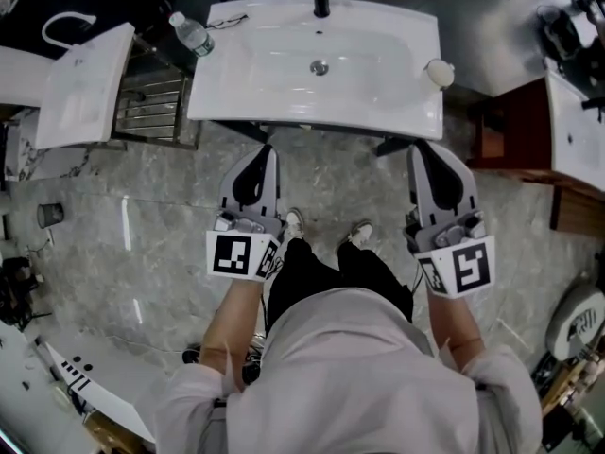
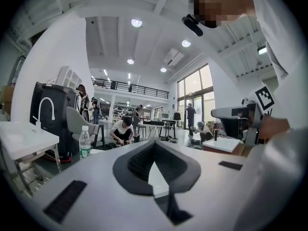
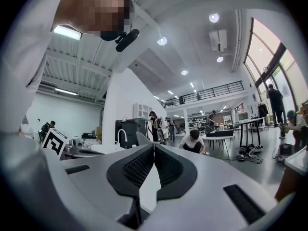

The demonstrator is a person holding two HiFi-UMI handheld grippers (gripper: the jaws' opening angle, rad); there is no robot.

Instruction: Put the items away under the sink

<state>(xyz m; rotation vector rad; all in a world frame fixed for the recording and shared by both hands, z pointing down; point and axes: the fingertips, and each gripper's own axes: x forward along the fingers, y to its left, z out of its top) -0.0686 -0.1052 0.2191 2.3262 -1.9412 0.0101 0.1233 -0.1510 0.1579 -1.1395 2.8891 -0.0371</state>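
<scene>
Head view: both grippers empty, facing the sink

Held level at the near edge of the sink (image 1: 378, 112), the left gripper (image 1: 267, 151) and right gripper (image 1: 422, 149) had their fingers pressed together on nothing. The water bottle (image 1: 192, 34) stood by the far left corner and a small round white item (image 1: 439, 72) on the right rim. The fingers would need to open before reaching either.

grey marble floor (image 1: 142, 187), tall windows (image 2: 195, 88), round ceiling lights (image 2: 136, 22).
</scene>
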